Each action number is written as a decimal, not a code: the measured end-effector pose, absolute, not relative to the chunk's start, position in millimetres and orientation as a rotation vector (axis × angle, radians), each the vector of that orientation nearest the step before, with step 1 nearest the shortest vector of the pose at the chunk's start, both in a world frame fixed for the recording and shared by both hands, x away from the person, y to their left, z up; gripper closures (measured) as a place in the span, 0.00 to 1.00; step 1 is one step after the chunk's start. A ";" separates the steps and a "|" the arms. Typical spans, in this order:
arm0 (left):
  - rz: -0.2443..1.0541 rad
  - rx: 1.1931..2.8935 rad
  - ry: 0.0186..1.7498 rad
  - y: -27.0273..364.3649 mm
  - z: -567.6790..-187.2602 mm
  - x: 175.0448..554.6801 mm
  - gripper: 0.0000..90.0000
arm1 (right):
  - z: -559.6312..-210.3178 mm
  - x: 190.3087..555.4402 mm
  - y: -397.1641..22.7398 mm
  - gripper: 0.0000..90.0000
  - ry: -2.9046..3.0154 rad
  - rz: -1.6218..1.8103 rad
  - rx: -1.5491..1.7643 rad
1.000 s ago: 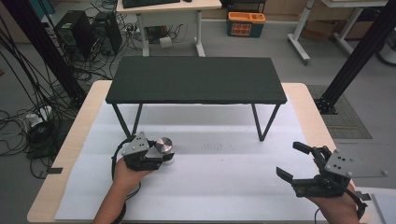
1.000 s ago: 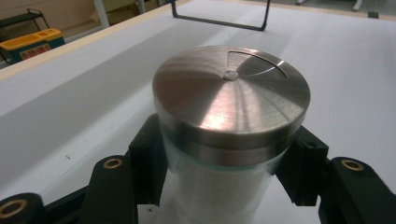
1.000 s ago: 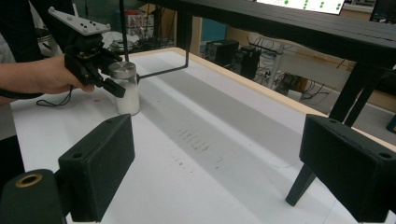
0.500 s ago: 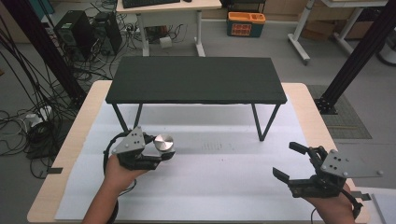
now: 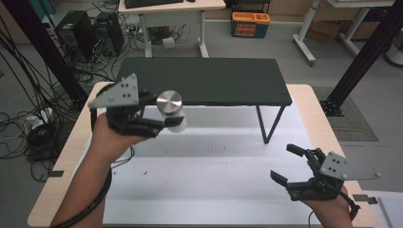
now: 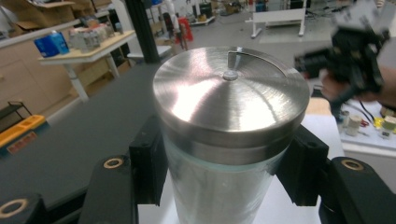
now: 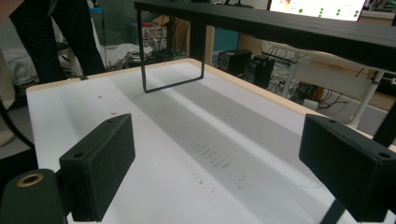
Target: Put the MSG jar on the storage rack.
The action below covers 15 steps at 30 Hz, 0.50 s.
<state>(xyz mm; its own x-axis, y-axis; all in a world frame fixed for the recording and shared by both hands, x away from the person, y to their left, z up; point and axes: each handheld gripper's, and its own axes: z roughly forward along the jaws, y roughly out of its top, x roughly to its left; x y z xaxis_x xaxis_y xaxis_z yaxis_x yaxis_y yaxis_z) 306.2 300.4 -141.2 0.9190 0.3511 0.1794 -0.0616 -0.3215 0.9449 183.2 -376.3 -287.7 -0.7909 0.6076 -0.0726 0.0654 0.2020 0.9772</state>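
I see one jar (image 5: pixel 172 113), a round clear-glass cylinder under a brushed-steel lid (image 6: pixel 231 95); its contents I cannot make out. My left gripper (image 5: pixel 164 124) has its two black fingers (image 6: pixel 148 165) clenched on the glass just under the lid, holding it upright in the air beside the dark matte shelf (image 5: pixel 209 80). My right gripper (image 5: pixel 288 164) hangs released over the white worktop (image 5: pixel 209 185), nothing between its fingers.

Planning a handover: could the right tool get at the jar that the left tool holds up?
Probably yes. The right tool is open with nothing in it, and only bare white table lies between it and the jar, clamped in the left tool.
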 end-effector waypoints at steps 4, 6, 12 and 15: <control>0.442 1.862 0.235 299.1 -121.1 326.6 0.48 | -293.3 187.0 -370.7 0.11 2.041 1.645 0.631; 0.472 1.881 0.268 295.7 -109.0 342.3 0.48 | -294.9 189.4 -366.9 0.11 2.048 1.647 0.628; 0.477 1.888 0.330 292.0 -101.8 372.1 0.48 | -297.0 196.8 -356.4 0.11 2.068 1.650 0.617; 0.461 1.894 0.369 290.4 -101.9 387.7 0.48 | -297.0 200.5 -351.0 0.11 2.080 1.652 0.613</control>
